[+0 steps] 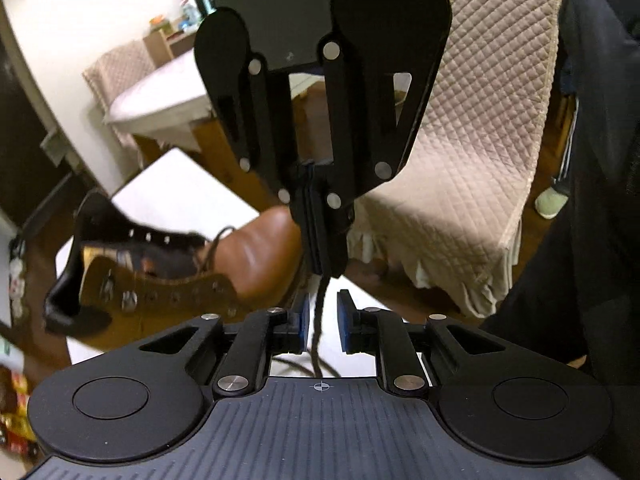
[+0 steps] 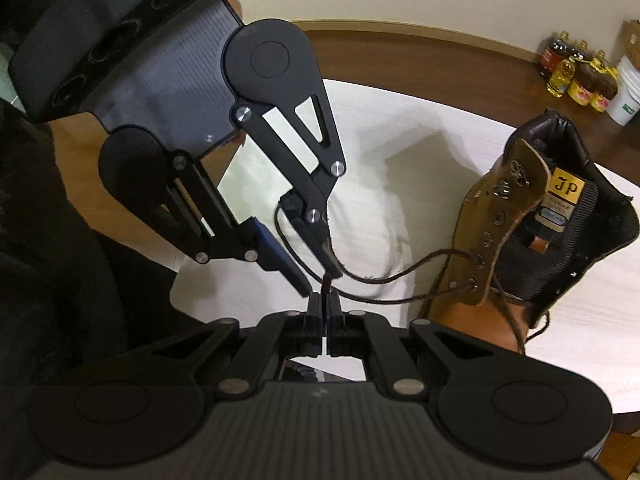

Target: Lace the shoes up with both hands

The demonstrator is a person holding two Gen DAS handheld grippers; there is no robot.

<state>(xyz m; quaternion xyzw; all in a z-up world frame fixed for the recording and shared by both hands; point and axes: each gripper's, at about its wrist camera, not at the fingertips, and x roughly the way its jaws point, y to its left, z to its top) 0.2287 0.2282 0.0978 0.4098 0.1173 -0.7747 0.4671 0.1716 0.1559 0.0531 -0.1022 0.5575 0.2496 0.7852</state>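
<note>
A tan leather boot [image 1: 256,248] with a dark padded collar lies on a white table [image 1: 180,188], its upper eyelets bare. In the right wrist view the boot [image 2: 520,220] is at the right, and two strands of brown lace [image 2: 400,276] run from its lower eyelets toward both grippers. My right gripper [image 2: 323,304] is shut on the lace end. From the left wrist view my right gripper [image 1: 322,268] points down from above, with the lace [image 1: 318,332] hanging below it. My left gripper [image 1: 323,318] stands open, the lace passing loose between its blue pads [image 1: 304,320]. The left gripper [image 2: 319,279] sits tip to tip with the right.
A chair with a quilted beige cover [image 1: 480,140] stands beyond the table. Oil bottles [image 2: 580,76] and a white bucket [image 2: 628,96] sit on the wooden floor at the far wall. A person's dark clothing [image 1: 592,200] fills the right edge.
</note>
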